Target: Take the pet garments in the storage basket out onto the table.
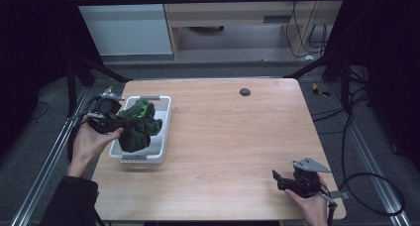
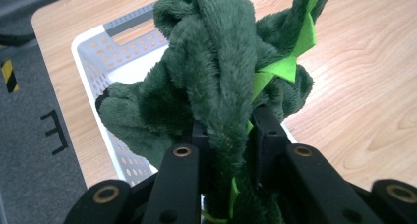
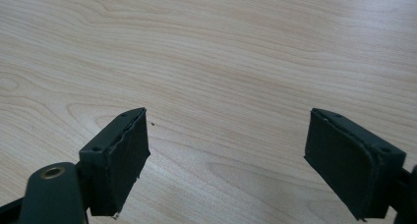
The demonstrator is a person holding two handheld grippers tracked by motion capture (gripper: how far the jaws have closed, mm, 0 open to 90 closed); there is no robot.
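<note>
The left tool [image 2: 223, 135] is clamping tight on a fold of the green plush toy [image 1: 138, 124], holding it bunched just above the white basket [image 1: 166, 132], apparently to lift it clear of the perforated walls. The right tool [image 3: 226, 160] is resting wide apart and holding nothing, on the surface [image 1: 237, 137] well away from the basket, likely waiting its turn.

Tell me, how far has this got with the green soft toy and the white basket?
Done so far: the left gripper is shut on the green soft toy. In hand: the toy hangs over the white basket, seemingly off its floor. Left: whether it is going in or coming out I cannot tell. The right gripper rests open near the table's front edge.
</note>
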